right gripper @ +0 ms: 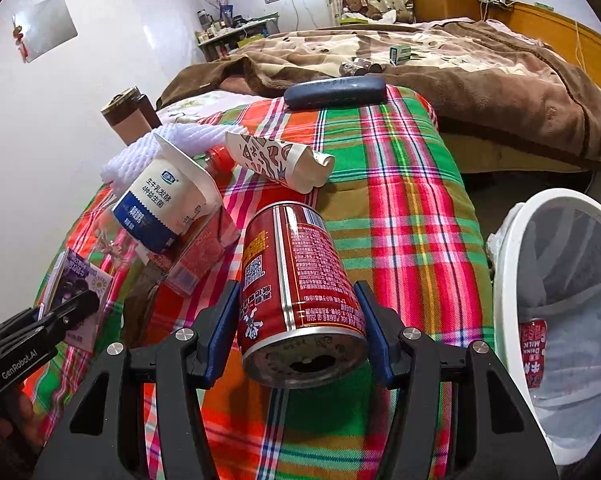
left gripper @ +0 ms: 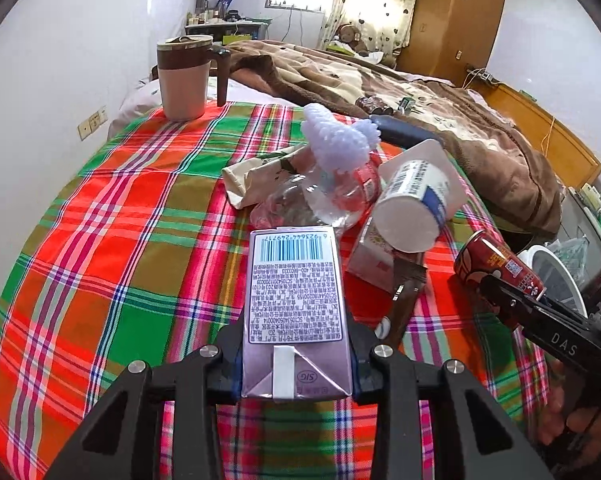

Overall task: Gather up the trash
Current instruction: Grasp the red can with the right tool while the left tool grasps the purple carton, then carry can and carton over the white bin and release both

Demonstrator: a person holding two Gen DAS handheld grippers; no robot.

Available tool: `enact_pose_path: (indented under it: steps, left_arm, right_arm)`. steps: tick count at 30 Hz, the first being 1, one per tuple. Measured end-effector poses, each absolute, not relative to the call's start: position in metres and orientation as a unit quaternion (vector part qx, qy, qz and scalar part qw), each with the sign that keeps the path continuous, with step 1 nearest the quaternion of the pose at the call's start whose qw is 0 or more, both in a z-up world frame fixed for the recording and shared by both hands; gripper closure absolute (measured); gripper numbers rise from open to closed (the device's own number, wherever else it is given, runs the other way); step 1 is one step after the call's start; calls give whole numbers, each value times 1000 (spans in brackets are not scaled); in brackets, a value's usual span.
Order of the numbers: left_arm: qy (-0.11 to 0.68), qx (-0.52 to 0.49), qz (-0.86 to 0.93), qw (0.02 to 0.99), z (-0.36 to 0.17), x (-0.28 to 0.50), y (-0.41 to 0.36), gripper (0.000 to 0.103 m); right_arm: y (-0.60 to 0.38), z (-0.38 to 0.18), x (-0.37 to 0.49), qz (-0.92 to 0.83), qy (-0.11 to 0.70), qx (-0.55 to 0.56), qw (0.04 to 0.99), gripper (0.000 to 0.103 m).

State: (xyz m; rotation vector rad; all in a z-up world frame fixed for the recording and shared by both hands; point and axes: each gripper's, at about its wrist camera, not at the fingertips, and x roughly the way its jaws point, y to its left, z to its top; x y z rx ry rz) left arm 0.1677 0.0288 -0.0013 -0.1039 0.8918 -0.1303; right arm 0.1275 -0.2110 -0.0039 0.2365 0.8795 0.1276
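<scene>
My left gripper (left gripper: 296,360) is shut on a purple drink carton (left gripper: 294,288), its barcode side facing up above the plaid cloth (left gripper: 100,220). My right gripper (right gripper: 300,332) is shut on a red drink can (right gripper: 296,264), bottom end toward the camera; the can also shows in the left wrist view (left gripper: 496,264). Between them lies a trash pile: a yogurt cup (right gripper: 164,204), a clear plastic bottle (left gripper: 320,196), white foam netting (left gripper: 336,140), a crumpled printed paper cup (right gripper: 280,160) and a small box (right gripper: 196,260). The left gripper (right gripper: 60,316) with its carton (right gripper: 80,276) sits at the lower left of the right wrist view.
A white bin (right gripper: 512,280) stands off the cloth's right edge with another red can (right gripper: 534,352) inside. A lidded mug (left gripper: 184,76) and a dark case (right gripper: 334,92) stand at the far side of the cloth. A bed with a brown blanket (right gripper: 460,64) lies behind.
</scene>
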Motion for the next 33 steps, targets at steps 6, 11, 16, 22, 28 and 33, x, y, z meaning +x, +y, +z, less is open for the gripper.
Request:
enact_pose_path:
  steps: [6,11,16,22,28,33]
  left_arm:
    - [417,-46,-72,905,9,157,21,66]
    - [408,-45,-80,908,15,151,15,66]
    - [399,-41,-91,911,21,143,5,66]
    - [390,-25,-113,913,29,136,-18,66]
    - [385,-14,-146,911,35,132,-47,66]
    - [381,4,-180,907,41,129,-81,66]
  right_arm:
    - [-216,1,117,67,407,123,903,47]
    - [-224,6,104,70,386,138,910,49]
    - [-231,11,94,67,368,142,916,49]
    - [-245,19,80,62,351,150,922,49]
    - [-266,24,68,43,344,159,925,49]
    - [-286,27,57,20,334,165,928,49]
